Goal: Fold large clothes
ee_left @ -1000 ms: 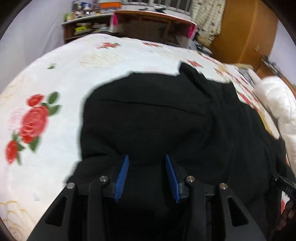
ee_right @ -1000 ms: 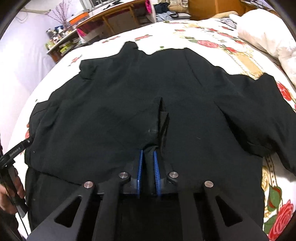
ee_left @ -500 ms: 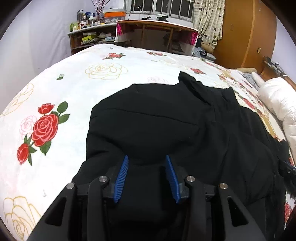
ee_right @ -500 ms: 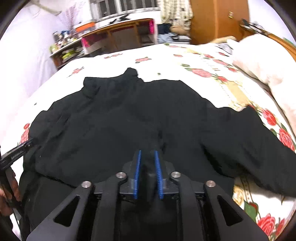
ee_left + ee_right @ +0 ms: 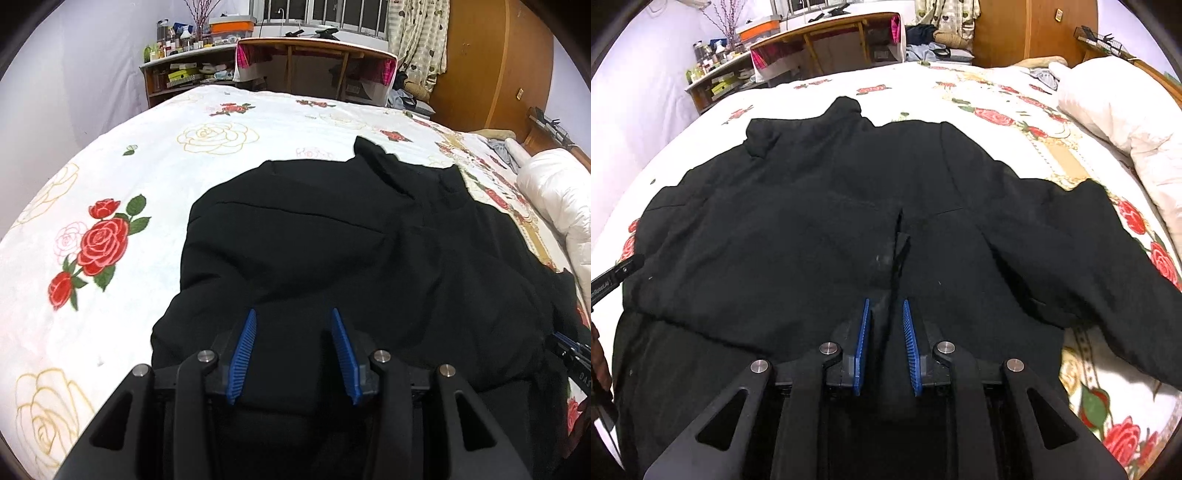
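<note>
A large black jacket point(image 5: 332, 240) lies spread on the rose-print bedsheet point(image 5: 147, 166), collar at the far end, its near part folded over. My left gripper point(image 5: 293, 314) hovers over the jacket's near left side. Its blue pads stand apart and the cloth lies below them, not pinched. In the right wrist view the jacket point(image 5: 812, 221) fills the middle, one sleeve stretched out to the right. My right gripper point(image 5: 885, 302) is at a raised fold near the slit. Its pads are slightly parted, and the fold runs loosely into the gap.
A white quilt point(image 5: 1126, 103) lies along the bed's right side. Beyond the bed stand a wooden desk point(image 5: 314, 62), a cluttered shelf point(image 5: 177, 70) and a wardrobe point(image 5: 498, 62). The left gripper's body point(image 5: 613, 277) and a hand show at the left edge.
The right pads, pinched on the fold a second ago, have parted a little. Both grippers have lifted and pulled back slightly from the jacket. The left pads keep the same gap.
</note>
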Demonstrator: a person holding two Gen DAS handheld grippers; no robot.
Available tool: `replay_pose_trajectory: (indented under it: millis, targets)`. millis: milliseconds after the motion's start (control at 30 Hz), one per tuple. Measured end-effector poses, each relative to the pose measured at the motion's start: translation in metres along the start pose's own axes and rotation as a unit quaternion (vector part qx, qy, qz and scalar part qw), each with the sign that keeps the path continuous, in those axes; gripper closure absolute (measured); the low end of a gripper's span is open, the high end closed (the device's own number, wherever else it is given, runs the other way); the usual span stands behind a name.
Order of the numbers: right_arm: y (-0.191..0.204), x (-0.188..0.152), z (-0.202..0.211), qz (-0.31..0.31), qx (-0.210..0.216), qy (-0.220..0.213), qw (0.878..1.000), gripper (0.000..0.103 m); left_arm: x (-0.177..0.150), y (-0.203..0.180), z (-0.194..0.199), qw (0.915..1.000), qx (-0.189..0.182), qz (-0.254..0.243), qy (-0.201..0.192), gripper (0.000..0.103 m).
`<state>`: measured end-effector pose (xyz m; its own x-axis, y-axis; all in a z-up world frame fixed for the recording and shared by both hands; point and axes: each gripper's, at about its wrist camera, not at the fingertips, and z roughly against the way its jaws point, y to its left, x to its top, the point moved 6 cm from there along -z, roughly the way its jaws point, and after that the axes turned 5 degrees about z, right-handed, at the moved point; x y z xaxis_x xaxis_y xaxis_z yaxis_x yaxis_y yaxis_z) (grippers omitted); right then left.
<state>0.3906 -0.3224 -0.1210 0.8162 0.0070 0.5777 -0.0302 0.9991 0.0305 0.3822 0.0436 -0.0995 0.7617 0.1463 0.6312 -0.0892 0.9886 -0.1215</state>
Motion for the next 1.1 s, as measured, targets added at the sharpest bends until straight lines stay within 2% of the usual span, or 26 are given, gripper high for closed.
replay_pose_trajectory:
  millis: [200,267,300,333,433,667,867,1100]
  targets:
    - [-0.003,-0.021,0.043,-0.002,0.004,-0.013,1.000,0.083,-0.016,-0.019,0.044,0.9998,-0.012,-0.015,-0.005,0.058]
    - [-0.006,-0.032,0.057,-0.007,0.006,-0.014,1.000,0.068,-0.024,-0.025,0.059,0.9996,-0.017,-0.023,-0.006,0.058]
    - [-0.009,-0.039,0.065,-0.012,0.008,-0.016,1.000,0.048,-0.028,-0.029,0.066,0.9994,-0.019,-0.026,-0.006,0.058]
    - [-0.011,-0.044,0.071,-0.016,0.011,-0.016,1.000,0.038,-0.034,-0.032,0.074,0.9993,-0.023,-0.030,-0.007,0.057]
    - [-0.017,-0.062,0.087,-0.028,0.012,-0.010,0.999,0.037,-0.053,-0.043,0.093,0.9985,-0.029,-0.046,-0.004,0.053]
    - [-0.028,-0.094,0.129,-0.046,0.010,-0.010,0.999,0.037,-0.093,-0.064,0.132,0.9965,-0.043,-0.068,0.020,0.053]
    - [-0.033,-0.107,0.159,-0.060,0.008,-0.029,0.998,0.037,-0.111,-0.078,0.167,0.9949,-0.059,-0.080,0.012,0.053]
    - [-0.043,-0.124,0.171,-0.074,0.003,-0.033,0.997,0.037,-0.125,-0.089,0.186,0.9938,-0.067,-0.089,0.007,0.053]
